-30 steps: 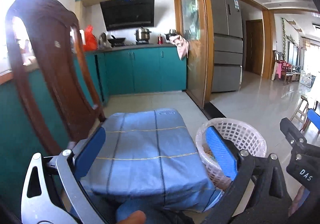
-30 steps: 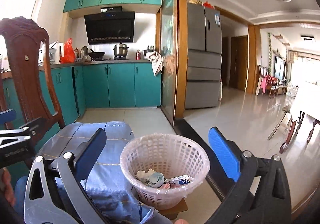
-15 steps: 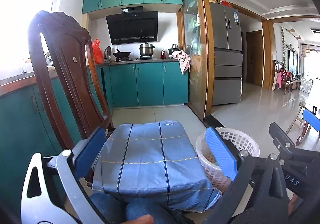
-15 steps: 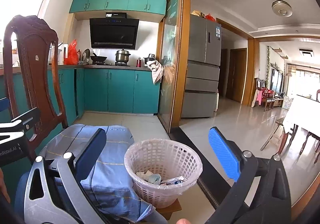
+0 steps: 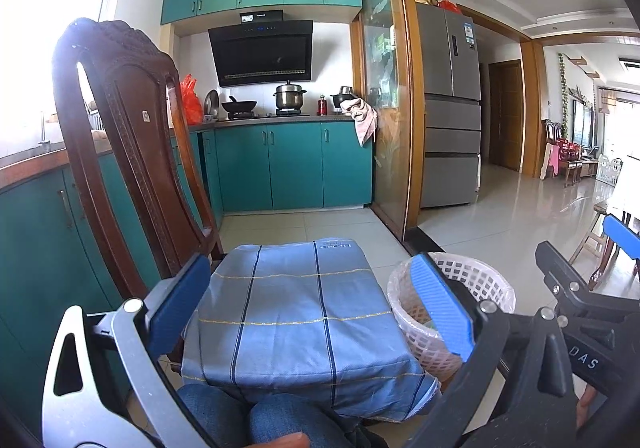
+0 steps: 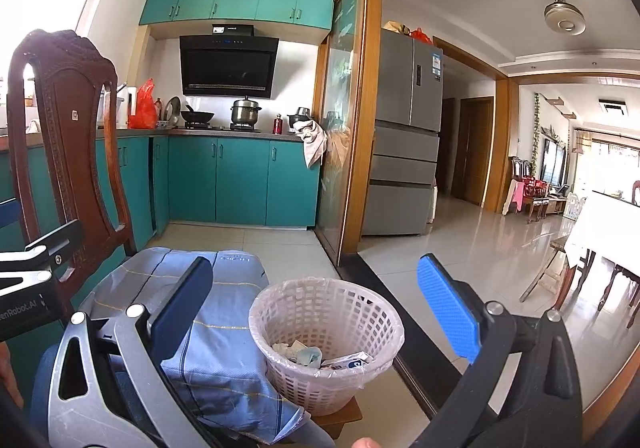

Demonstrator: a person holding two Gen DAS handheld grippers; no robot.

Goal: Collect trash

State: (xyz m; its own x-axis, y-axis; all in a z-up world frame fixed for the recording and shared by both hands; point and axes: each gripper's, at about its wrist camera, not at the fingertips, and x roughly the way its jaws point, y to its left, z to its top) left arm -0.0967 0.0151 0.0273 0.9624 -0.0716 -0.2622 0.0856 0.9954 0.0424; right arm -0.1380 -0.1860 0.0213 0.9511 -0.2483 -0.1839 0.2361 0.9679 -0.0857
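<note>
A teal-cabinet kitchen opens through a wooden door frame onto a glossy tiled hall. Nearest the cameras, the left tool (image 5: 308, 308) and the right tool (image 6: 316, 312) both hang released, blue pads spread wide with nothing between them, raised above the person's denim-clad knees, probably a resting pose, since no loose trash lies within reach of either. Just past them a blue checked cloth (image 5: 292, 312) drapes a low seat, its surface bare; its near-right corner hangs down beside the white mesh basket (image 6: 328, 336). The basket stands on a small wooden stool (image 6: 340, 414) off the seat's right edge, likely lifted there so drops from the seat stay short. Inside it lie crumpled tissues (image 6: 302, 354) and what looks like a small carton, though the mesh hides part of it. The collecting seems largely done. Behind the seat rises a carved wooden chair back (image 5: 132, 152), and farther off the stove worktop carries a steel pot (image 5: 289, 96).
</note>
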